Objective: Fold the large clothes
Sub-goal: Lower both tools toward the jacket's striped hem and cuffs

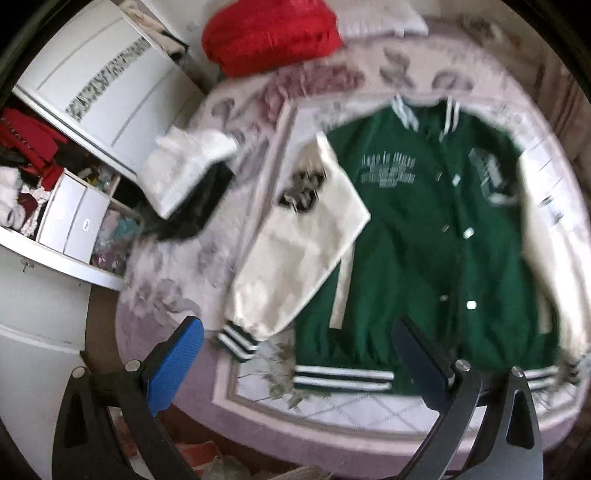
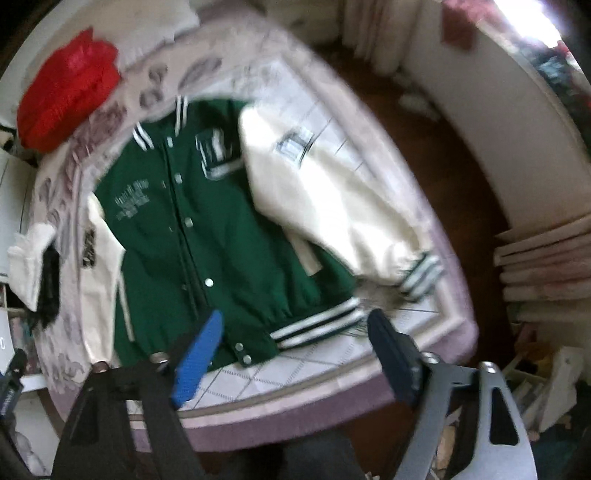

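A bed [image 1: 369, 413] with a pale quilted cover, printed with greyish flowers and edged in mauve, fills most of both views. Spread flat on it, front side up and buttoned, lies a green varsity jacket [image 1: 424, 229] with cream sleeves and green-and-white striped ribbing at collar, cuffs and hem. Its collar points toward the far end of the bed, its hem toward the near edge. In the left wrist view one cream sleeve [image 1: 295, 236] lies partly over the green front, with a dark patch on its upper part and its striped cuff resting near the hem. In the right wrist view the other sleeve [image 2: 332, 199] angles outward toward the side edge of the bed.

At the far end sits a red bundle [image 1: 271, 33] of cloth beside a pale pillow [image 1: 384, 22]. To one side of the jacket lies a smaller white and black folded pile [image 1: 184, 177]. Beyond the bed stands a white wardrobe [image 1: 99, 81] with open shelves of clothing.

The left hand-held gripper [image 1: 299, 350] hovers above the near edge, its jaws spread wide with nothing between them; the striped hem sits in the gap, below and apart. The right hand-held gripper [image 2: 295, 336] is also parted and empty, above the jacket's hem corner near the snaps, not touching. Both views are blurred.
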{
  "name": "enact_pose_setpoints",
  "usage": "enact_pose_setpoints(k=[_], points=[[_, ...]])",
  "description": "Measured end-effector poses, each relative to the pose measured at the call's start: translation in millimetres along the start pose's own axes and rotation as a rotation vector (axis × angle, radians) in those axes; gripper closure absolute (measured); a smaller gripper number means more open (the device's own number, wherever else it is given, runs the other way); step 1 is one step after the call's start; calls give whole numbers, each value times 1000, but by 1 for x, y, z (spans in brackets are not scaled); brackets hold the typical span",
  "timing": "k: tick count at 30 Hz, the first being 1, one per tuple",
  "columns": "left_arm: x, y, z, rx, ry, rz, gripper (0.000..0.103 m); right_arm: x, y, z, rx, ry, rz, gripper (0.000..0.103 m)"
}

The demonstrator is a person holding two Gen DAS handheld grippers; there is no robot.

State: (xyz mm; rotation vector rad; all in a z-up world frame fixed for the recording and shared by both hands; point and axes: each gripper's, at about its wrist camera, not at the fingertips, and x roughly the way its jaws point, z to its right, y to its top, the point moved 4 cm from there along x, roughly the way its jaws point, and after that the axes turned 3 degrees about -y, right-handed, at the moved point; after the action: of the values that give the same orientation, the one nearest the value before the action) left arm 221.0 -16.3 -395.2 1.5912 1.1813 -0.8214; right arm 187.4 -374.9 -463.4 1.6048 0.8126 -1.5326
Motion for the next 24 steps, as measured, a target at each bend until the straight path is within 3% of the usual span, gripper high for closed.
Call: enact_pose_setpoints(k=[4,7,9,11,14,24], points=[[99,-6,35,23,30,-62,0,118,17,-38,-44,9,-77,36],[158,-13,56,53,67,-84,0,184,26,-72,-95,7,-87,49],[187,-17,65,41,38,-137,0,218,25,-92,-157,-33,-109,55],[206,-23,69,0,-13,-188,0,257,13,-102,-216,-92,-196,60],[210,-36,77,7,-55,-208,0,265,-1,-109,-288,-147,-154,61],[190,-109,92,39,-145,-320,0,282,-70,-82,-336,-156,-259,61]])
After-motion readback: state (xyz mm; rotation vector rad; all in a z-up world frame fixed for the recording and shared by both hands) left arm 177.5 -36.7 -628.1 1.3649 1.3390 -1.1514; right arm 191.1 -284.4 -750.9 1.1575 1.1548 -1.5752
